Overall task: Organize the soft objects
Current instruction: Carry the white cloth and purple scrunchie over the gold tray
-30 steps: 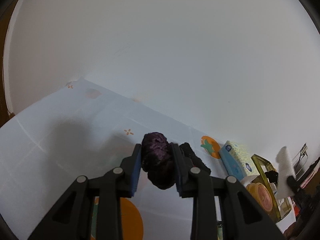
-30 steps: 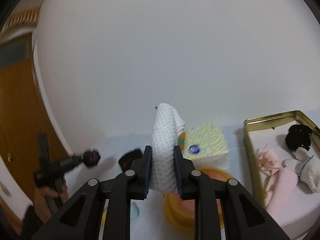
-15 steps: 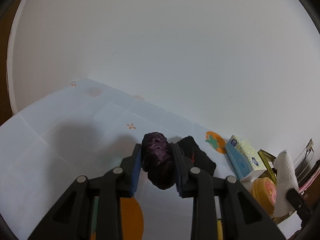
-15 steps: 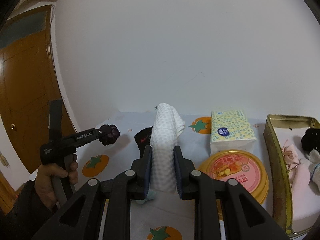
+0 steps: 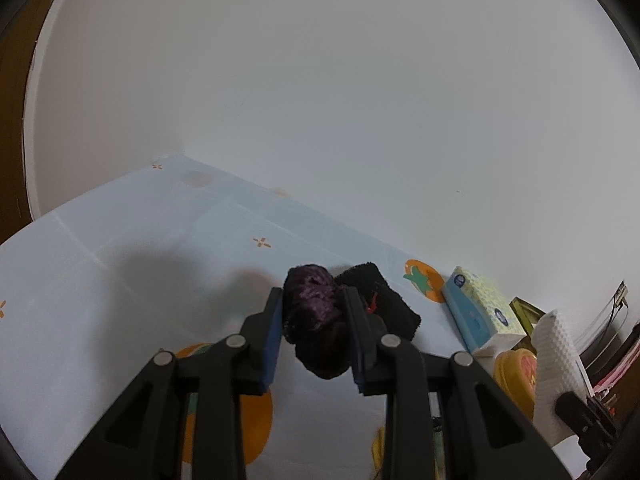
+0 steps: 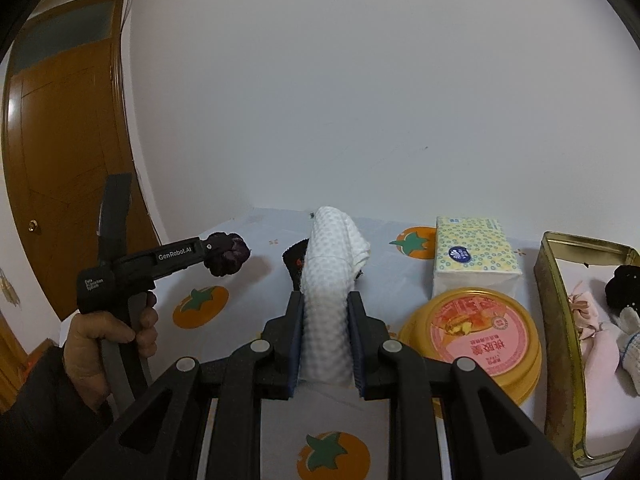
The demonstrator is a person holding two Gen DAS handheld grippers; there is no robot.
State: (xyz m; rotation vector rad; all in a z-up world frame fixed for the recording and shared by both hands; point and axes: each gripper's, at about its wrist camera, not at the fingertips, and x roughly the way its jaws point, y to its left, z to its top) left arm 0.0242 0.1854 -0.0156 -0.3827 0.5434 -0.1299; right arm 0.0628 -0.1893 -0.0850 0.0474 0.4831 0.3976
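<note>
the left gripper (image 5: 314, 330) is clamping a purple scrunchie (image 5: 314, 312) and the right gripper (image 6: 325, 338) a white cloth (image 6: 330, 280), likely heading for the gold tin (image 6: 560, 320).

A home — wooden door (image 6: 60, 152), persimmon-print tablecloth (image 6: 248, 280), tissue pack (image 6: 474, 256).

"GenRobot.AI" in white on side of left tongs (image 6: 224, 258); small white print lower on its body, too small to read. Round yellow tin (image 6: 474, 336): pink lid label w/ Chinese characters, not legible. Tissue pack (image 6: 474, 258): blue round logo, text unreadable.
</note>
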